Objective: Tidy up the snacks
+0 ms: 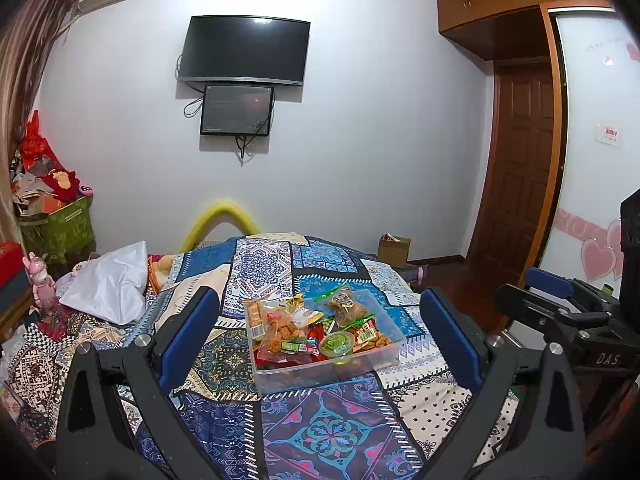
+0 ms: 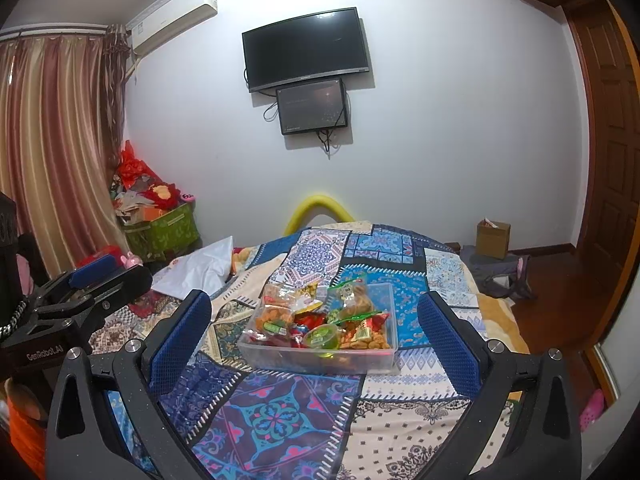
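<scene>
A clear plastic box (image 1: 384,354) sits on the patterned bedspread (image 1: 332,432), filled with several snack packets (image 1: 280,328) and a small green jelly cup (image 1: 336,344). It also shows in the right wrist view (image 2: 376,356), with the snack packets (image 2: 280,316) and the green cup (image 2: 320,336) inside. My left gripper (image 1: 320,332) is open and empty, held back from the box with the box framed between its blue pads. My right gripper (image 2: 316,332) is open and empty too, equally short of the box. Each gripper shows at the other view's edge.
A white pillow (image 1: 112,284) and a pink toy (image 1: 40,280) lie at the bed's left. A green bin (image 2: 164,232) of clutter stands by the curtain. A cardboard box (image 2: 493,238) sits on the floor near the wooden door (image 1: 520,160). A TV (image 1: 244,50) hangs on the wall.
</scene>
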